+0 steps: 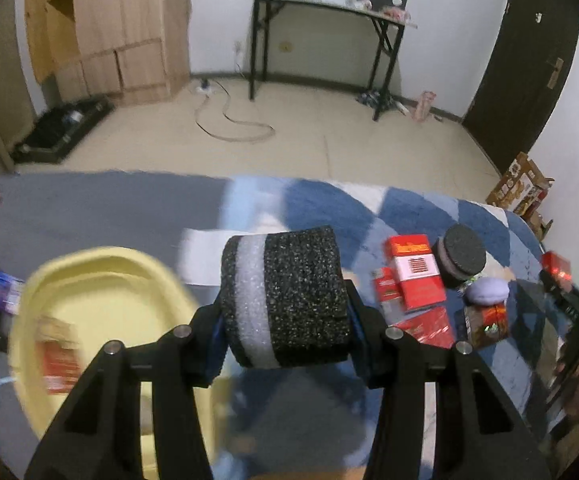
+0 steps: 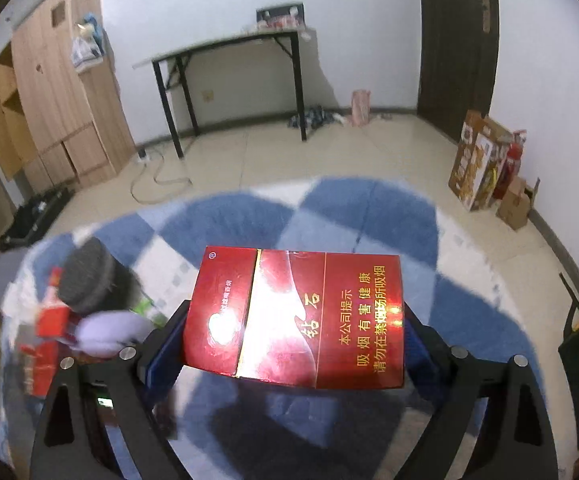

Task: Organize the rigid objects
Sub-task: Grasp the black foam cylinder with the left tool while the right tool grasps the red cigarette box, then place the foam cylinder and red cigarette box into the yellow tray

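a: black foam with one white band, a short fat foam roll (image 1: 285, 296), sits clamped crosswise in the left gripper (image 1: 287, 332), its fingers pressed to both round ends.

b: and where is that hand?

a: lifted off the surface, pointing forward over the blue-and-white checked blanket (image 1: 329, 200), level with the room beyond. low on its left lies the yellow tray (image 1: 101, 268), blurred, with a red-and-white pack (image 1: 59, 354) inside it.

b: the other one?

a: the right gripper (image 2: 295, 340) is clenched on a glossy red cigarette box (image 2: 293, 316), gold chinese print on its face, held flat between the fingers with the long side across. it too is raised above the blanket, tilted a little downward.

b: what remains loose on the blanket?

a: in the left view, right of the roll: a red-and-white box (image 1: 415, 272) lying flat, a smaller red box (image 1: 385, 288) touching its left side, a flat red packet (image 1: 429, 326) below them, a black foam disc (image 1: 463, 252) standing on edge just beside the big box, a pale lilac lump (image 1: 487, 290) under the disc, and a dark red tin or jar (image 1: 485, 326) below that. i cannot tell exactly what the lilac thing is.

b: does the right view show the same pile?

a: yes, at its left edge, smeared by blur: the disc, the lilac lump, red boxes, and a sliver of the tray.
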{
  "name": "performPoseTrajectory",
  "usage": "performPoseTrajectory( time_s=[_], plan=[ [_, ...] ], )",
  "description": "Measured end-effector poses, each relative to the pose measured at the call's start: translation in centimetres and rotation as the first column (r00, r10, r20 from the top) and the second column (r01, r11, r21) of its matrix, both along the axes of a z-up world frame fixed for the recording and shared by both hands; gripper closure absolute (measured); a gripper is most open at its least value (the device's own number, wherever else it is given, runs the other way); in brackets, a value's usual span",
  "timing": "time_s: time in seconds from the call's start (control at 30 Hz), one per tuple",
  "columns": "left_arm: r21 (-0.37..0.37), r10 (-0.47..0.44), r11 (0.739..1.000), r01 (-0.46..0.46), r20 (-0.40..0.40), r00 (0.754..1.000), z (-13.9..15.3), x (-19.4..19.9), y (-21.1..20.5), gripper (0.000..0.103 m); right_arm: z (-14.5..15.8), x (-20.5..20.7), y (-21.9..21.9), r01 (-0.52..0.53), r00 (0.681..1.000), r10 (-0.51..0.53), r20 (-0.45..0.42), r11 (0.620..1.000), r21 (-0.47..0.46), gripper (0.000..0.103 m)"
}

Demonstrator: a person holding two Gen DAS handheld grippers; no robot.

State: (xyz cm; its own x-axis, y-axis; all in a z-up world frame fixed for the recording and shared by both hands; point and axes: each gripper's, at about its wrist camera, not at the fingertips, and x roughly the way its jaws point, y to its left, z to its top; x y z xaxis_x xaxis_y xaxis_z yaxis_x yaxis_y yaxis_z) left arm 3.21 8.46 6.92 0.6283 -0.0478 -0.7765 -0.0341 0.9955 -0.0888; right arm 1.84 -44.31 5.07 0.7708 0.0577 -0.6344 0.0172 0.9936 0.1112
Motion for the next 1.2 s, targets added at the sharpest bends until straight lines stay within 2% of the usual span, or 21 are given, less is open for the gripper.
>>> performPoseTrajectory(
  time_s=[0.1, 0.23, 0.33, 0.43, 0.47, 0.5, 0.6, 0.7, 0.77, 0.97, 1.1, 1.2],
  plan=[
    [0.04, 0.022, 0.999, -0.024, 0.043, 0.999, 2.2, -3.3, 3.3, 0.051, 2.6, -2.2, 1.9, -0.071, 0.996, 0.071, 0.056, 0.997, -0.015, 0.01],
    [0.035, 0.09, 0.995, -0.092, 0.043, 0.995, 3.0, -7.2, 8.3, 0.051, 5.7, -5.5, 6.6, -0.207, 0.972, 0.208, 0.107, 0.978, -0.024, 0.01],
    [0.037, 0.09, 0.995, -0.091, 0.021, 0.996, 1.6, -9.2, 11.0, 0.051, 7.5, -8.0, 11.5, -0.319, 0.94, 0.318, 0.123, 0.948, -0.012, 0.01],
    [0.023, 0.111, 0.994, -0.111, -0.028, 0.993, -1.0, -10.3, 14.0, 0.051, 8.4, -10.4, 17.8, -0.463, 0.881, 0.458, 0.118, 0.886, 0.013, 0.01],
    [0.023, 0.12, 0.993, -0.119, -0.039, 0.992, -1.6, -10.5, 14.5, 0.051, 8.3, -11.0, 20.5, -0.519, 0.851, 0.514, 0.111, 0.854, 0.025, 0.01],
    [0.022, 0.126, 0.992, -0.125, -0.049, 0.991, -2.2, -10.6, 15.2, 0.051, 8.2, -11.2, 22.0, -0.547, 0.834, 0.542, 0.102, 0.837, 0.027, 0.01],
    [-0.011, 0.138, 0.99, -0.139, -0.077, 0.987, -3.7, -10.5, 16.8, 0.051, 6.9, -11.6, 28.7, -0.647, 0.761, 0.646, 0.064, 0.763, -0.007, 0.01],
    [-0.001, 0.14, 0.99, -0.14, -0.099, 0.985, -4.4, -10.5, 17.1, 0.051, 5.2, -10.9, 33.6, -0.718, 0.695, 0.719, 0.017, 0.695, -0.024, 0.01],
    [-0.021, 0.134, 0.99, -0.137, -0.104, 0.986, -5.0, -10.4, 17.5, 0.051, 4.1, -9.9, 35.9, -0.742, 0.67, 0.742, -0.018, 0.67, -0.03, 0.01],
    [-0.062, 0.127, 0.988, -0.139, -0.157, 0.979, -7.7, -9.3, 19.2, 0.052, 0.8, -6.6, 41.3, -0.775, 0.631, 0.768, -0.111, 0.63, -0.048, 0.01],
    [-0.032, 0.114, 0.992, -0.123, -0.218, 0.969, -9.1, -9.0, 19.0, 0.053, -0.1, -5.4, 45.4, -0.792, 0.609, 0.781, -0.14, 0.607, -0.06, 0.01],
    [-0.058, 0.081, 0.993, -0.098, -0.25, 0.965, -10.1, -9.4, 18.8, 0.053, -2.0, -3.3, 49.0, -0.805, 0.589, 0.788, -0.179, 0.591, -0.047, 0.01]
  ],
)
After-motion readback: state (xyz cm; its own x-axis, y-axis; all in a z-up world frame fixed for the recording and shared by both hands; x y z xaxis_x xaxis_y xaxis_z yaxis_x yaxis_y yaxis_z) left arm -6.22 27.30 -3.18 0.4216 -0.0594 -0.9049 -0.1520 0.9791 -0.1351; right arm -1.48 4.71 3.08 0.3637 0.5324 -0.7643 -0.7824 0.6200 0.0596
